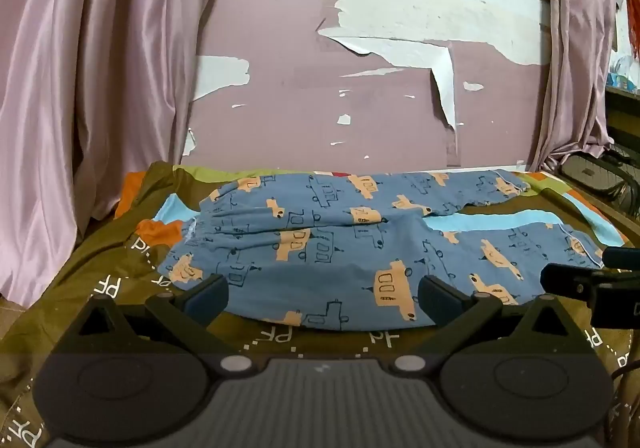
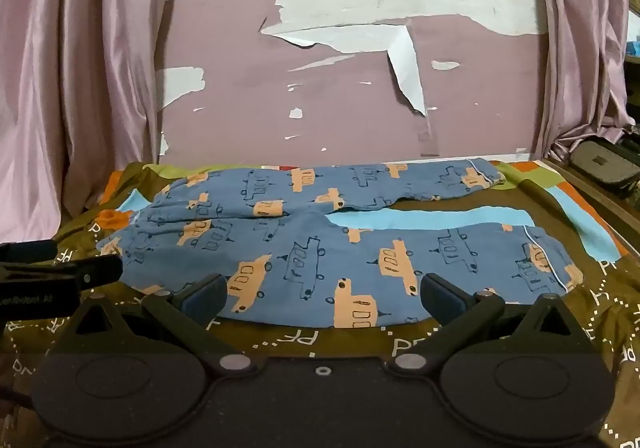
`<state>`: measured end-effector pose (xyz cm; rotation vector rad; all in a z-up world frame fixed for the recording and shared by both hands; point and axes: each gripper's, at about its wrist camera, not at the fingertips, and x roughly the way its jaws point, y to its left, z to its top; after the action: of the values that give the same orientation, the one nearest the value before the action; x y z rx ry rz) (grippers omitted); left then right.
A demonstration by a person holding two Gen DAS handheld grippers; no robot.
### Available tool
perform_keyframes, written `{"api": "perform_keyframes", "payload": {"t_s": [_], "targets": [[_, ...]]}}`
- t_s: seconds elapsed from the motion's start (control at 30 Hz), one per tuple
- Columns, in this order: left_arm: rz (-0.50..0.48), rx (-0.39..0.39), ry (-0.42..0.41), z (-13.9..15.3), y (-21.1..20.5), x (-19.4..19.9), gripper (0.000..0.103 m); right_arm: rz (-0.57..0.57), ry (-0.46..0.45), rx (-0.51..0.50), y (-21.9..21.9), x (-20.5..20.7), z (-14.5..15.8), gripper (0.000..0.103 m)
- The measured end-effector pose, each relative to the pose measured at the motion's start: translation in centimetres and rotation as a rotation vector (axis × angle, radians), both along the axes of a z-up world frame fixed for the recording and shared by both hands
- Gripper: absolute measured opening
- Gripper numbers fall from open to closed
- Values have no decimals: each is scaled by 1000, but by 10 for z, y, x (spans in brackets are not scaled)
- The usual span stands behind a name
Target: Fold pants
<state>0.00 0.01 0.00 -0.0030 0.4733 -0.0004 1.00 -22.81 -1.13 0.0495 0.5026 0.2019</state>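
Blue pants (image 1: 320,248) with an orange car print lie spread flat on the bed, waistband to the left and the two legs stretching right with a gap between them. They also show in the right wrist view (image 2: 320,256). My left gripper (image 1: 323,298) is open and empty, just above the near edge of the pants by the seat. My right gripper (image 2: 323,298) is open and empty at the near edge of the near leg. The right gripper also shows in the left wrist view (image 1: 584,280), and the left gripper in the right wrist view (image 2: 80,272).
The pants rest on a brown patterned bedsheet (image 1: 280,336) with blue, orange and green patches. A peeling pink wall (image 1: 320,88) stands behind the bed, with pink curtains (image 1: 80,88) on both sides. A dark bag (image 2: 604,160) sits at the far right.
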Motion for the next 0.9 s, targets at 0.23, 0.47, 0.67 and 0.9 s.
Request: {"api": "perform_keyframes", "payload": {"t_s": [0.23,0.47,0.67,0.9], "targets": [[0,-13,9,1,3,0,103,5,2,-5,0,1,0,102],[-3,2,9,0,2,0,103,-10,8,7,-4,2,-2,103],[-5,16,5,0,1,-2,103,-25,20,14,-5,4,-3,102],[-5,14,7,0,3,-2,103,-29,19,15,-7,4,-2,102]]}}
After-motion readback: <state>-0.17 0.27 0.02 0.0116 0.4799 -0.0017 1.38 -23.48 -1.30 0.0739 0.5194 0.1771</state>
